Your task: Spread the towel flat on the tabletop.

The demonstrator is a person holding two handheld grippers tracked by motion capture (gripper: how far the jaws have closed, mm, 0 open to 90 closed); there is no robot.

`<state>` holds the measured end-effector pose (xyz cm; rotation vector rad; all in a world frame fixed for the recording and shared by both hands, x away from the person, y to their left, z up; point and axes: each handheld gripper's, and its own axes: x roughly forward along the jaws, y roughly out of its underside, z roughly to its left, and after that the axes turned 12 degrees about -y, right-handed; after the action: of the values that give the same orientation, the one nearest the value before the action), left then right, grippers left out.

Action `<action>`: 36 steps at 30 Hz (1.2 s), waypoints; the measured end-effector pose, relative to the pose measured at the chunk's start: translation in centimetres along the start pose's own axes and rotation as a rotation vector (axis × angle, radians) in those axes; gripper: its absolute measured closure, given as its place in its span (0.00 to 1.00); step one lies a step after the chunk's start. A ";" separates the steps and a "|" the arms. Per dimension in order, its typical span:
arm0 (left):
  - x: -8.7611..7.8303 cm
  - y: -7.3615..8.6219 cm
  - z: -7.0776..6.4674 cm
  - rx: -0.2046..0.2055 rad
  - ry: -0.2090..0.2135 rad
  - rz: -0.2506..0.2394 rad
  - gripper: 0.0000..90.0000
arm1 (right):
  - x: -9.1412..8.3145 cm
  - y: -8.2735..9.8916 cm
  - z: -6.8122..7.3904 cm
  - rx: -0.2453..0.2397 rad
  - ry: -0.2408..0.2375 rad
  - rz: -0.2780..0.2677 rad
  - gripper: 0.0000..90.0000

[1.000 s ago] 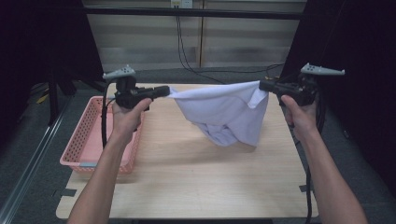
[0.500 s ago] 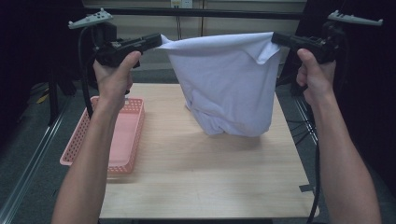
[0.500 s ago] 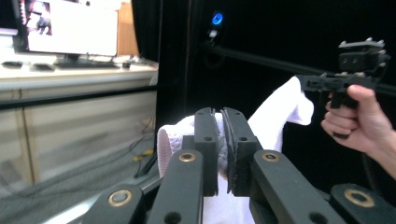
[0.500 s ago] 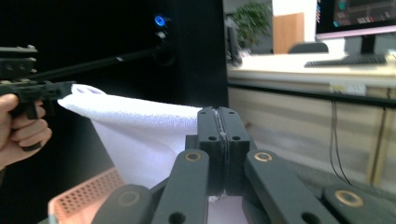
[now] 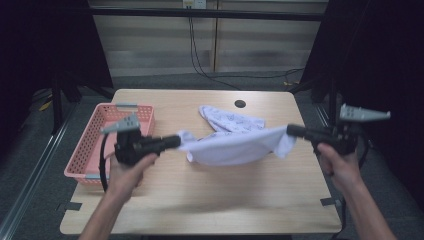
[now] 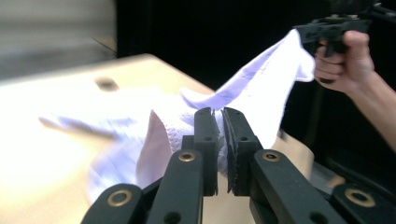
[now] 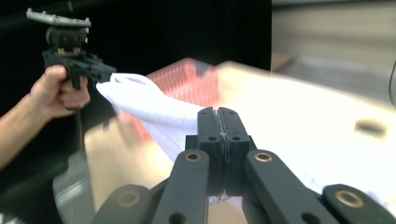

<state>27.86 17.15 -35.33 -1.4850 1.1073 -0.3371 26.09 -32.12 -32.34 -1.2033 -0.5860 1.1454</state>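
White garment (image 5: 235, 145) stretched between two hand-held grippers above the counter (image 5: 210, 200).
Left hand-held gripper (image 5: 176, 142) and right hand-held gripper (image 5: 291, 130) each clamped on a garment edge; far end resting on wood; pink basket (image 5: 90, 145) alongside at left, contents indiscernible.

We see a pink basket (image 5: 95, 145) resting on the left edge of our light wooden tabletop (image 5: 210, 195). A small dark round hole (image 5: 240, 104) sits near the tabletop's far edge. Beyond it, black cables (image 5: 200, 55) hang down a pale panelled wall.
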 end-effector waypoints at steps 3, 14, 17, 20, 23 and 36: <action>-0.1 4.6 -1.3 -0.017 0.018 0.056 0.94 | -0.2 4.5 1.3 0.053 -0.016 0.067 0.99; -1.8 13.1 -5.0 -0.012 0.107 0.244 0.84 | -1.6 15.0 6.1 0.177 -0.025 0.218 0.80; -1.9 13.0 -4.6 -0.029 0.085 0.246 0.76 | -2.1 15.5 6.1 0.160 -0.016 0.206 0.80; -0.8 12.3 -3.4 -0.030 0.068 0.228 0.74 | -1.6 15.3 4.9 0.145 0.040 0.203 0.77; 1.1 11.4 -2.1 0.007 0.039 0.241 0.71 | -0.5 14.8 3.5 0.120 0.056 0.223 0.75; 10.5 9.8 2.8 0.056 -0.032 0.330 0.65 | 4.9 14.4 -4.0 0.125 0.180 0.372 0.62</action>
<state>30.98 12.18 -48.76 -1.2285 1.2826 -0.1124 26.01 -30.14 -47.90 -1.3230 -0.1522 1.3441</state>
